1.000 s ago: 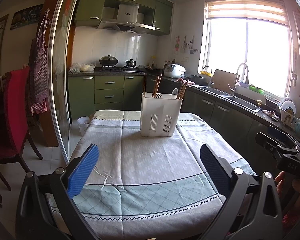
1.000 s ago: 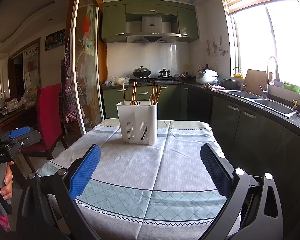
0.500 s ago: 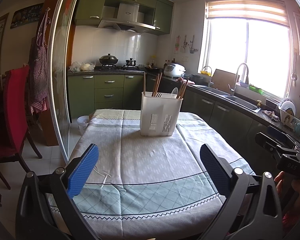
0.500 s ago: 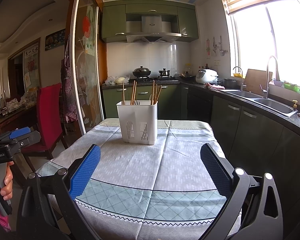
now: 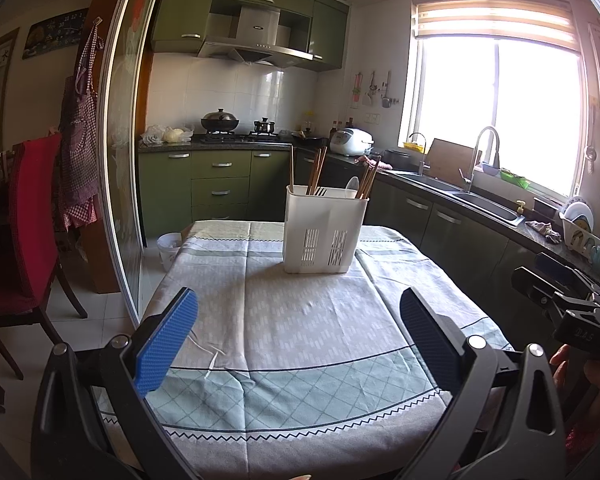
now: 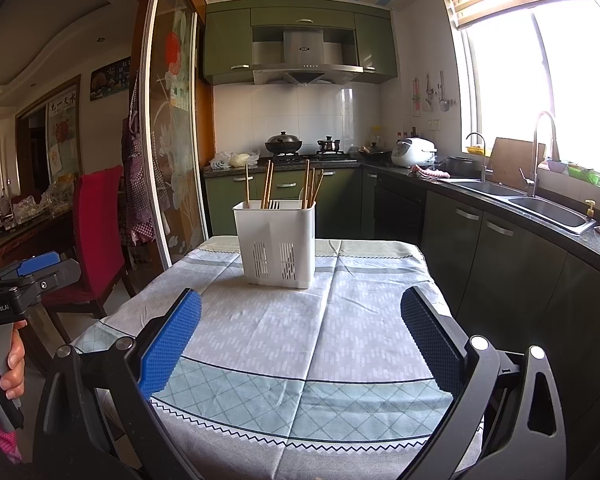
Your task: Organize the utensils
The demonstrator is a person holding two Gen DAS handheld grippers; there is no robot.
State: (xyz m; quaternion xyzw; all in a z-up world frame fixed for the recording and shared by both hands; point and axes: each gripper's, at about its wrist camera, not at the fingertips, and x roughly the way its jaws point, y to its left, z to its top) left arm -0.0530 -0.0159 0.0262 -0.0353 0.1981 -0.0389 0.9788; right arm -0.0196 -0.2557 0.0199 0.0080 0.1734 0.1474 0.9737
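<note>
A white slotted utensil holder [image 5: 323, 230] stands upright near the far end of the table; it also shows in the right wrist view [image 6: 276, 240]. Several wooden chopsticks [image 5: 315, 175] stick up from its compartments, with fork tines and a pale spoon [image 5: 352, 187] among them. My left gripper [image 5: 298, 330] is open and empty over the table's near part. My right gripper [image 6: 300, 332] is open and empty at the near edge, to the right of the left one [image 6: 28, 276].
The table wears a grey and teal patterned cloth [image 5: 300, 340]. A red chair [image 5: 28, 216] and a glass sliding door [image 5: 124, 160] stand at the left. Green cabinets with a sink [image 6: 548, 208] run along the right. A white bin [image 5: 169, 249] sits on the floor.
</note>
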